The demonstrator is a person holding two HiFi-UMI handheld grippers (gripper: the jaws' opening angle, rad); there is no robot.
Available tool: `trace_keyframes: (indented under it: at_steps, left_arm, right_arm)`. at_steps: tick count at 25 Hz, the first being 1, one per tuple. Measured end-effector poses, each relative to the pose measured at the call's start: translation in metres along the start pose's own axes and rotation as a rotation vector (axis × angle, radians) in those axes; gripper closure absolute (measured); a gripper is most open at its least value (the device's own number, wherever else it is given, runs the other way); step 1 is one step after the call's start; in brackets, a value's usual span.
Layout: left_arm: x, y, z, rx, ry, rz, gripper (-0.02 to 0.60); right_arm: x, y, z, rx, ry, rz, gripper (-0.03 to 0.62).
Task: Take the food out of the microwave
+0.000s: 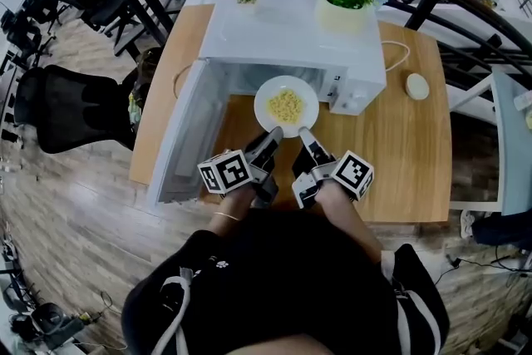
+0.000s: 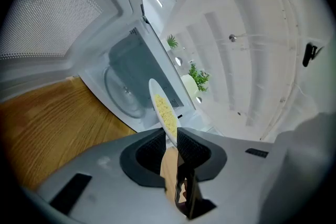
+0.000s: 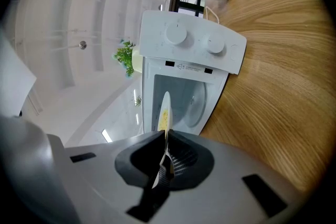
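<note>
1. The left gripper (image 2: pixel 169 137) has its fingers (image 2: pixel 149 152) closed nearly together, pinching the near rim of a white plate (image 2: pixel 162 108).
2. The right gripper (image 3: pixel 165 139) does the same: its fingers (image 3: pixel 181 157) are clamped on that rim just beside the left pair.
3. From both pairs the plate (image 1: pixel 286 106) reaches straight ahead, away from the person. It is carried level, with the yellow food (image 1: pixel 285 106) heaped at its middle. Neither hand is nearer; they share the near edge.
4. Beyond the plate's far rim stands the open microwave (image 1: pixel 293 37), with its glass turntable (image 2: pixel 123 93) bare and its door (image 1: pixel 187 133) swung out to the left.
5. The plate looks to hang at the mouth, over the wooden table (image 1: pixel 403 154). The next move looks like a pull straight back towards the person, keeping the far rim level.
</note>
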State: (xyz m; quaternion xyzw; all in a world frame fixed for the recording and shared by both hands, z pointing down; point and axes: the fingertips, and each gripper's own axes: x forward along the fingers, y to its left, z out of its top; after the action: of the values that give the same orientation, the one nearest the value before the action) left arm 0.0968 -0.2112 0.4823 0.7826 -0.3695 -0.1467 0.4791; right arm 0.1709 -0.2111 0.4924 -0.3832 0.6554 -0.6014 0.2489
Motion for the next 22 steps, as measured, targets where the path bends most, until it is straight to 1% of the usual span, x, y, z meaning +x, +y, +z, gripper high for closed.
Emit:
trace_keyframes:
  at_steps: [9, 13, 22]
  left_arm:
    - [0.0011, -0.0015, 0.0041, 0.0, -0.009, 0.002, 0.511]
    - [0.0008, -0.0021, 0.0048, -0.003, -0.009, 0.004, 0.511]
    - [0.0022, 0.0027, 0.0031, -0.008, -0.011, 0.001, 0.511]
  right_arm:
    - [0.0028, 0.0027, 0.002, -0.008, 0.006, 0.003, 0.576]
    - [0.0044, 0.0063, 0.0018, -0.004, 0.007, 0.022, 0.576]
    - [0.006, 0.0013, 0.0019, -0.006, 0.01, 0.016, 0.574]
